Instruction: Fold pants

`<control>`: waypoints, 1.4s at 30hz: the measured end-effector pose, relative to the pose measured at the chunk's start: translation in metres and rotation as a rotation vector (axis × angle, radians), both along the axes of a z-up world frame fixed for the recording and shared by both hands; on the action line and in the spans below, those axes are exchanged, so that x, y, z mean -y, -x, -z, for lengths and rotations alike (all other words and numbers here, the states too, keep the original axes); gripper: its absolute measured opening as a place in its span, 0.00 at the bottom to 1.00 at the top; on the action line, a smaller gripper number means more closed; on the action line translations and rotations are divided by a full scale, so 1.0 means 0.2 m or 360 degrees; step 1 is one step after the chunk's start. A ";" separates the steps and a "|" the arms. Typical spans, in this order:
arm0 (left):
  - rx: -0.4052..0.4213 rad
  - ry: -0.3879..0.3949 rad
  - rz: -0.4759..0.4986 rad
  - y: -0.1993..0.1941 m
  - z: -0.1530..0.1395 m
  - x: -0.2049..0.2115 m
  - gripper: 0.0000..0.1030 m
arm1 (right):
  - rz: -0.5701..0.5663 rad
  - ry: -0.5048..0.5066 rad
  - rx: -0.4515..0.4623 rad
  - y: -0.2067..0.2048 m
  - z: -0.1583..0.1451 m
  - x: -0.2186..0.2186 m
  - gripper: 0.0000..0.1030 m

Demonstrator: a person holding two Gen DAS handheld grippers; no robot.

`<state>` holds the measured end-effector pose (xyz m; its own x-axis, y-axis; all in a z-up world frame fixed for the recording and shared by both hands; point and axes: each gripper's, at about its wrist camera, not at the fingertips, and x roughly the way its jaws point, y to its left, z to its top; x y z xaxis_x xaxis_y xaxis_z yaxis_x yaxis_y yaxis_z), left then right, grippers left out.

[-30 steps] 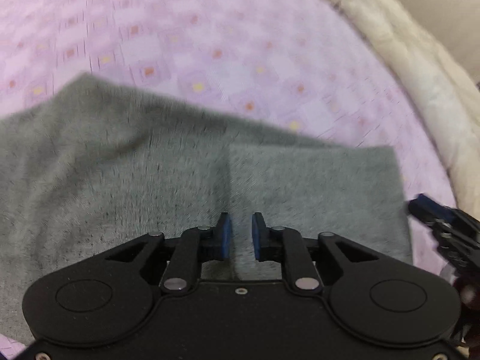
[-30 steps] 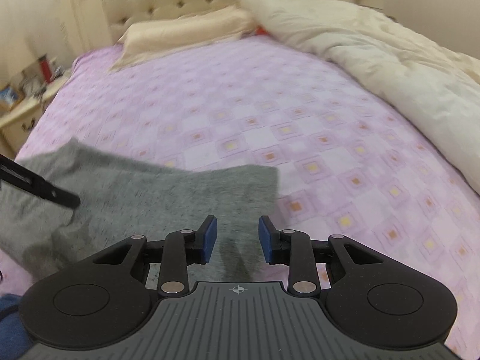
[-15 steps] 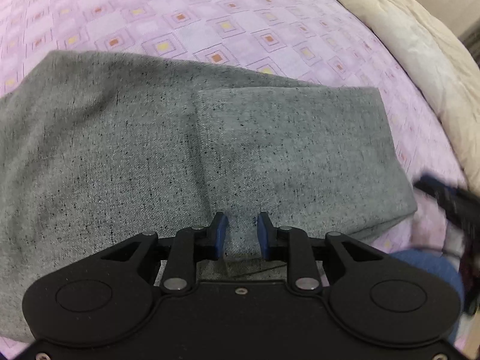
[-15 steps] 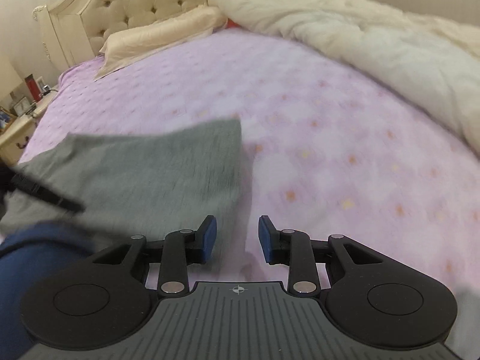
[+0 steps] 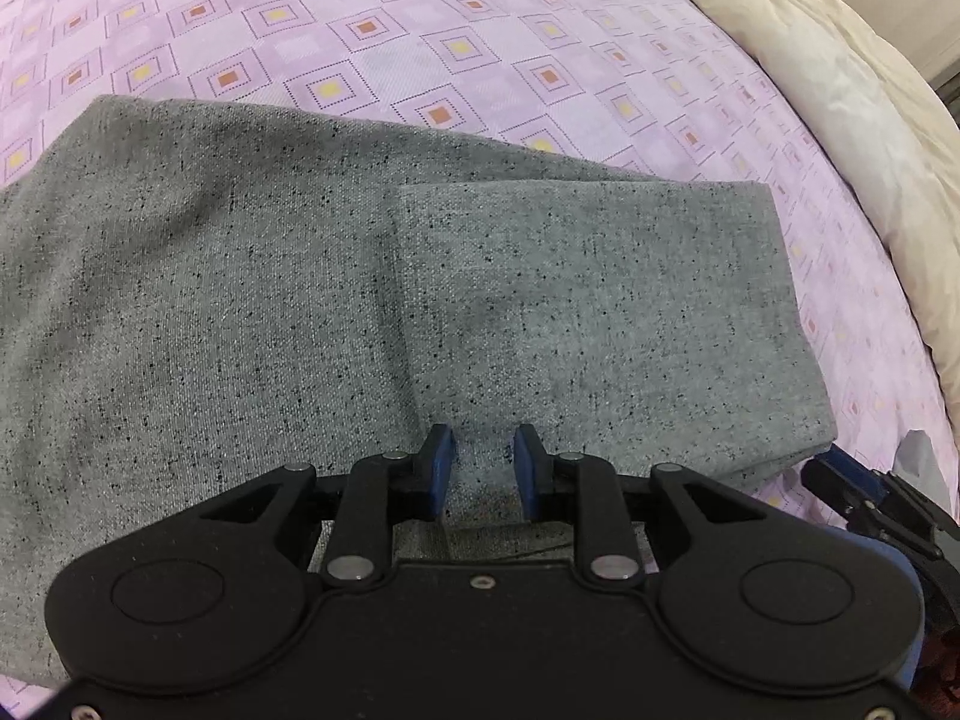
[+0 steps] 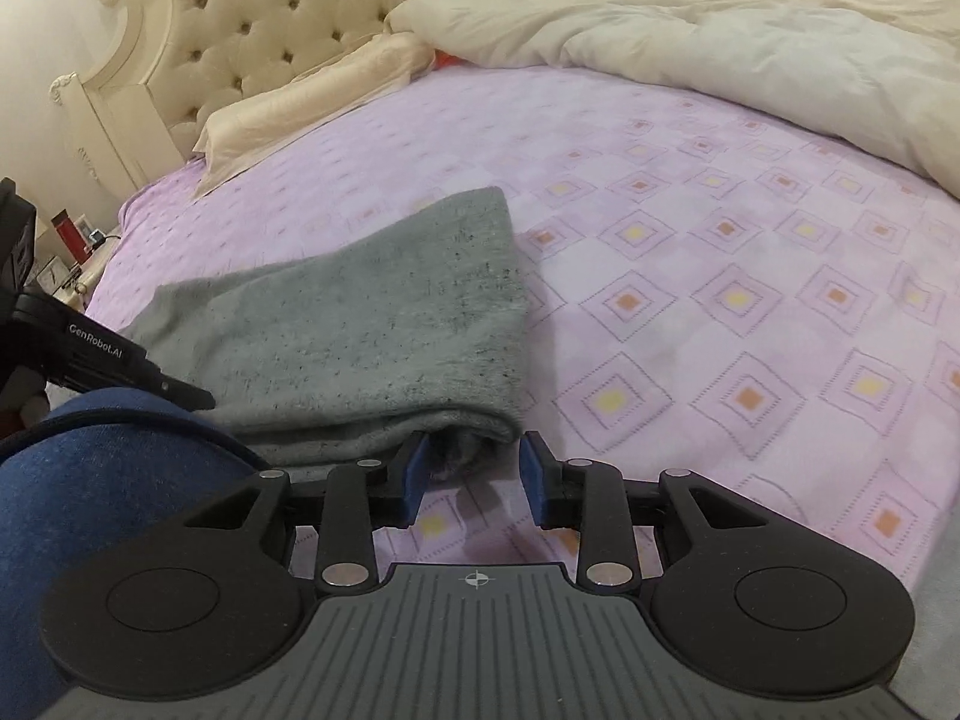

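Note:
Grey speckled pants (image 5: 300, 300) lie folded on the purple patterned bed sheet (image 5: 420, 30), a shorter layer (image 5: 588, 300) on top at the right. My left gripper (image 5: 483, 462) hovers just over that top layer, open, nothing pinched. In the right wrist view the pants (image 6: 360, 324) show their rolled near edge. My right gripper (image 6: 474, 462) sits at that edge's right corner, its jaws opening; the corner pokes in beside the left pad without being squeezed. Each gripper shows in the other's view: the right gripper (image 5: 870, 498), the left gripper (image 6: 108, 360).
A cream duvet (image 6: 720, 48) is heaped along the bed's right side and a pillow (image 6: 312, 102) rests against the tufted headboard (image 6: 270, 18). A blue sleeve (image 6: 90, 480) crosses the lower left. A cluttered nightstand (image 6: 66, 258) stands beyond the bed's left edge.
The left gripper sank closer to the pants and its jaws widened. The right gripper swung across to the pants' near folded corner, rolling as it went.

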<state>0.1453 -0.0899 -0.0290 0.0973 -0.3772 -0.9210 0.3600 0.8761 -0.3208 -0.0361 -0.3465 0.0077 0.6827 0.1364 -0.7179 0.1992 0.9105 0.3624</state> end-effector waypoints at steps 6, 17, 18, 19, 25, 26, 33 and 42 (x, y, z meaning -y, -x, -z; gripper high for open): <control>-0.0003 -0.0004 0.0000 -0.01 0.00 0.01 0.31 | 0.0205 0.0231 -0.0033 -0.04 0.05 -0.03 0.40; -0.0086 0.0070 -0.0083 -0.06 0.04 -0.08 0.21 | 0.0256 0.0115 -0.0095 0.07 -0.02 0.04 0.40; -0.0075 0.0065 -0.0077 -0.05 0.04 -0.08 0.21 | 0.0245 0.0169 -0.0120 0.08 -0.04 0.03 0.38; -0.0058 0.0055 -0.0067 -0.05 0.03 -0.07 0.21 | 0.0253 0.0251 -0.0150 0.08 -0.06 0.01 0.37; -0.0010 0.0032 -0.0052 -0.03 0.02 -0.05 0.21 | 0.0170 0.0370 -0.0004 0.07 -0.18 0.01 0.36; -0.0009 0.0032 -0.0054 -0.03 0.02 -0.05 0.21 | 0.0134 0.0350 0.0036 0.04 -0.19 0.00 0.36; 0.0035 0.0016 -0.0066 0.01 0.01 -0.05 0.21 | -0.0103 0.0284 -0.0210 -0.16 0.02 -0.02 0.28; 0.0159 0.0041 -0.0093 0.07 -0.07 -0.10 0.26 | -0.0101 0.0428 -0.0027 -0.26 -0.30 -0.11 0.28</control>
